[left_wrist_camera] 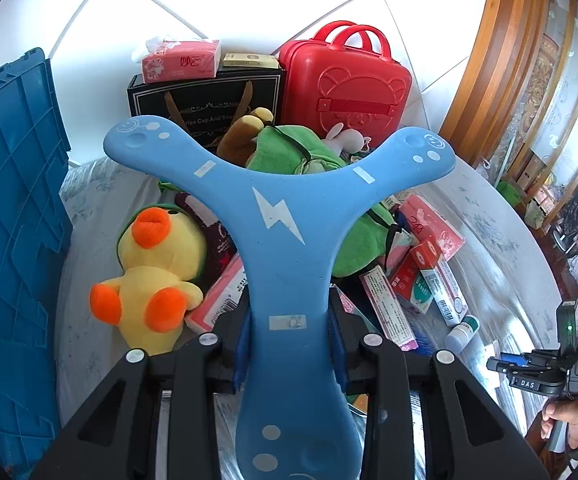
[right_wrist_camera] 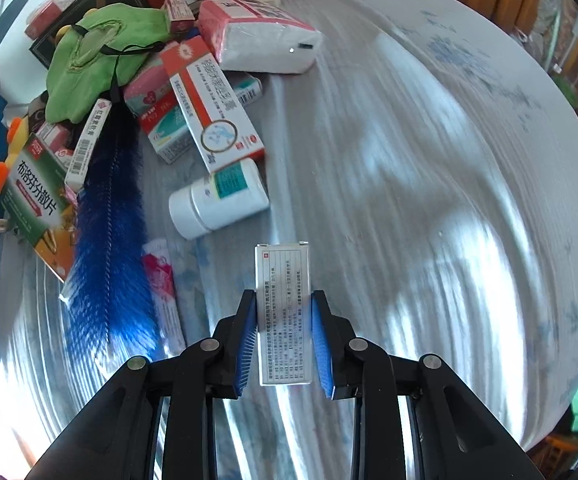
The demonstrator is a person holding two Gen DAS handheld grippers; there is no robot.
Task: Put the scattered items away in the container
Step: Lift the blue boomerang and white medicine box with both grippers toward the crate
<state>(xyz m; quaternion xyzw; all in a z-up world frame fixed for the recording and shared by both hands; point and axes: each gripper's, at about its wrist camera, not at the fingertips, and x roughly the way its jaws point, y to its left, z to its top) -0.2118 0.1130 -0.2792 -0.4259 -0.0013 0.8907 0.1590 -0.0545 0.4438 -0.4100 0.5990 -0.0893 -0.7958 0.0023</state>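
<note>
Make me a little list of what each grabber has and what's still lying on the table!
left gripper: jaws shut on the blue boomerang
right gripper: jaws shut on a small white box
still on the table: yellow duck toy, white bottle, blue feather, green plush
container: blue crate at the left
</note>
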